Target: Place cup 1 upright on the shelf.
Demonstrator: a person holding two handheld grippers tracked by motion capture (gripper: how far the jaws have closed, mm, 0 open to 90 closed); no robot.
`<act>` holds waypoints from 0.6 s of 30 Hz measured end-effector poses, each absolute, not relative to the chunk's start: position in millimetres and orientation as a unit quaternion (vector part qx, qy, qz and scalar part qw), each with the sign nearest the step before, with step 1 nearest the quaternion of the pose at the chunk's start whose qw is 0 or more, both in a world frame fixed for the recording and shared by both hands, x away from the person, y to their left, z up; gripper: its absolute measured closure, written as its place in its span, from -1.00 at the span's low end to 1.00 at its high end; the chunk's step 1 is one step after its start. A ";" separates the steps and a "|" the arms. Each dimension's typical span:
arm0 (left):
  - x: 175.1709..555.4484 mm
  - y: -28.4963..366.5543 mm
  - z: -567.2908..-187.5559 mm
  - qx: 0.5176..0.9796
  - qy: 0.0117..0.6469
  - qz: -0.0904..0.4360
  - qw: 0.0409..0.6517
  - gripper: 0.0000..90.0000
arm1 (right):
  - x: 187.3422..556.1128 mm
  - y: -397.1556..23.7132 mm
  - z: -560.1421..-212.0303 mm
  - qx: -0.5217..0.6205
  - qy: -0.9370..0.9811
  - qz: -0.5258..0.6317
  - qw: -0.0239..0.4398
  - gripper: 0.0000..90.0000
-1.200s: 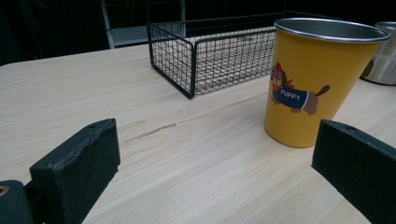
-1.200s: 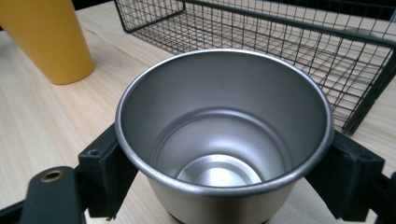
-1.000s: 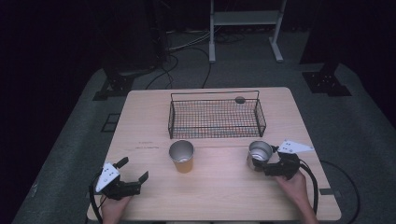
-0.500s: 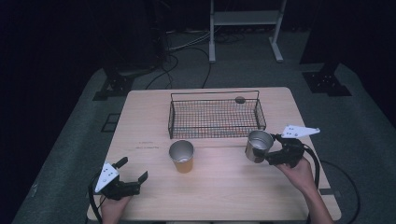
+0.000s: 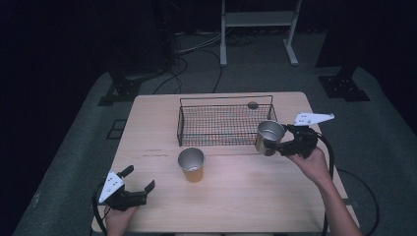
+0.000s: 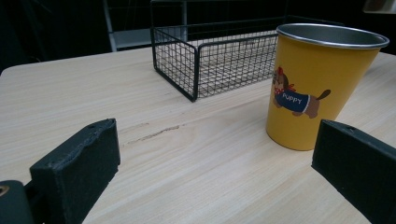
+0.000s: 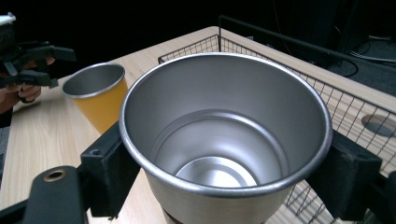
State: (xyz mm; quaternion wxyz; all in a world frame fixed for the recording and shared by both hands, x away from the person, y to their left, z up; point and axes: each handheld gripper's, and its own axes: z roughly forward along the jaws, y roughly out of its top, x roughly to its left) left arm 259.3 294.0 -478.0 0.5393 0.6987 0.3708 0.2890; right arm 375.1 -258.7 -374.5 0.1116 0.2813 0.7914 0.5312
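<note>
While gripped, steel cup (image 7: 224, 140) (upright) sits between jaws.

- Cups: two. One silver cup (image 5: 269, 136) is held above the tabletop's (image 5: 236, 206) right edge; one yellow cup (image 5: 191, 164) stands near the tabletop's centre.
- Wire baskets: one wire basket (image 5: 223, 123), at the far edge of the tabletop.
- Grippers: two. The left gripper (image 5: 135, 180) sits at the near left corner; the right gripper (image 5: 281, 141) is at the right edge.
- Tabletops: one.
</note>
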 end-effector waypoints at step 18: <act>259.2 295.1 -477.6 0.697 0.371 0.290 0.540 -1.00 | 422.9 -228.5 -342.0 0.264 0.802 0.522 0.120 -0.62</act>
